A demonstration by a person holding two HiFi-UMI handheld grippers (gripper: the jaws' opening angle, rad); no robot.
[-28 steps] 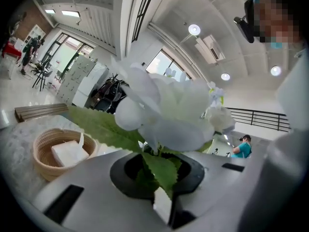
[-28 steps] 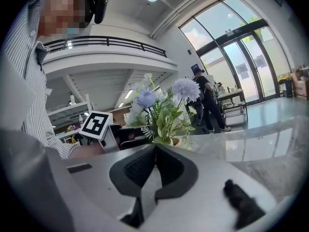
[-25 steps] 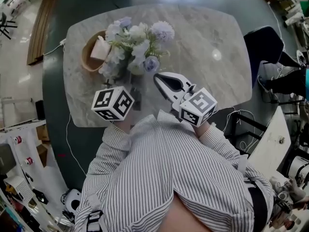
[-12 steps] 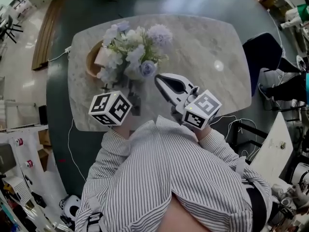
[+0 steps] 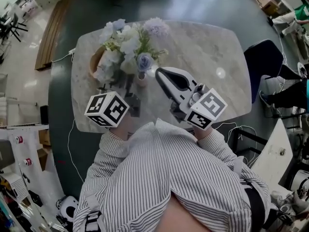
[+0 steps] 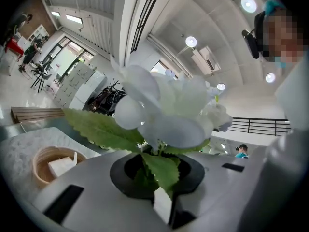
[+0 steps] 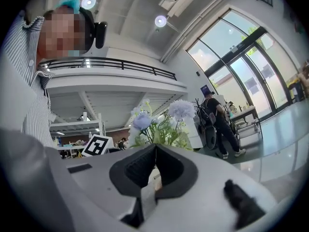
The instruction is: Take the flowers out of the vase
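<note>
The left gripper (image 6: 159, 178) is clenching the flowers (image 5: 128, 50) low on their stalks. In the left gripper view a green stem and toothed leaves are sitting inside the dark oval between its jaws, which are drawn nearly together around them. White and pale blue blooms are filling the space just above and beyond the jaws. In the head view the bunch is standing upright over the marble table (image 5: 207, 47), right in front of the left gripper's marker cube (image 5: 107, 109), with the stalks running down toward that gripper. The vase itself is hard to make out under the blooms, so I am not placing it.

The right gripper (image 5: 160, 73) is pointing at the bunch from the person's right side, its tip just beside the stalks. In the right gripper view its jaws are meeting at the tip, and nothing is showing between them. The flowers are standing a little beyond it.

A wooden bowl (image 5: 96, 62) holding a pale block is sitting on the table just to the left of the flowers.
</note>
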